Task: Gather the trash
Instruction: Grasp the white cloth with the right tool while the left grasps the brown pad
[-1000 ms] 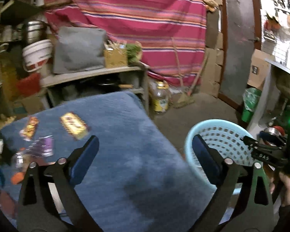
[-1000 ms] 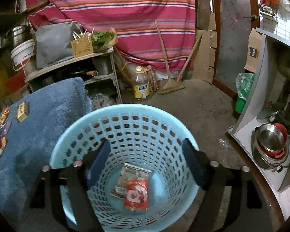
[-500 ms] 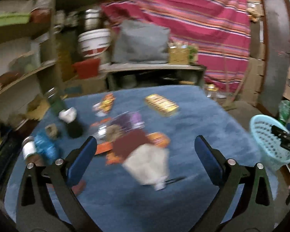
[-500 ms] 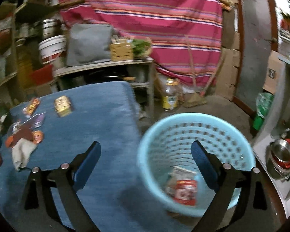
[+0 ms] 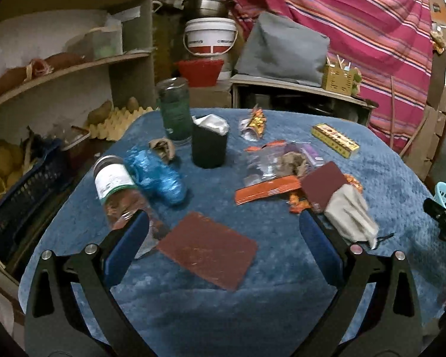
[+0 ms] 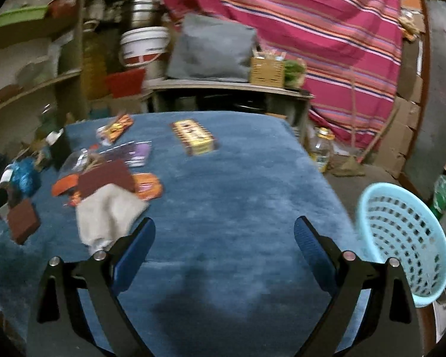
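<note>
Trash lies scattered on a blue-covered table. In the left wrist view my left gripper is open just above a dark red flat sheet, nothing between its fingers. Around it lie a fallen jar, a crumpled blue bag, orange wrappers, a grey cloth and a yellow box. My right gripper is open over bare blue cloth, empty. The light blue basket stands off the table's right edge; the grey cloth lies left of its fingers.
A green glass jar and a black cup stand upright at the table's far side. Shelves with a dark crate flank the left. A low bench and striped curtain stand behind.
Both grippers swung left, away from the basket and over the table. The left one now faces the pile of trash; the right one has left the basket, which holds two wrappers.
</note>
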